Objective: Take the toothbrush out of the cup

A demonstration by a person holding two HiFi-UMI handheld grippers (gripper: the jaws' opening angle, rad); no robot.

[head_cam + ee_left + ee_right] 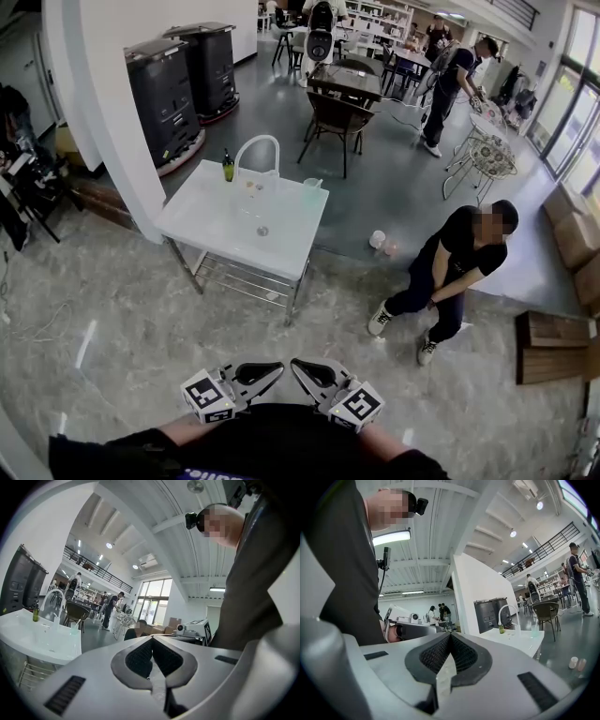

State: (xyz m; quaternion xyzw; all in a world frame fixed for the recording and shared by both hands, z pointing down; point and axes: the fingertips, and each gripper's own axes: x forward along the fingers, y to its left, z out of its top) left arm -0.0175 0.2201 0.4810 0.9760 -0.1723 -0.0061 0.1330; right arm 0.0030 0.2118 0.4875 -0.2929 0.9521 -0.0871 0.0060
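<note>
Fingers [139,659] of left gripper [273,371] and right gripper [301,368] pressed together, empty, both well short of white rectangular desk [211,223].

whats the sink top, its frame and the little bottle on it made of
The sink top looks like glossy white ceramic or moulded resin: smooth, with soft reflections. The frame looks like bare metal, probably steel: thin silvery bars with glints. The bottle is green and looks see-through, glass or plastic; it is too small to tell which.
</note>
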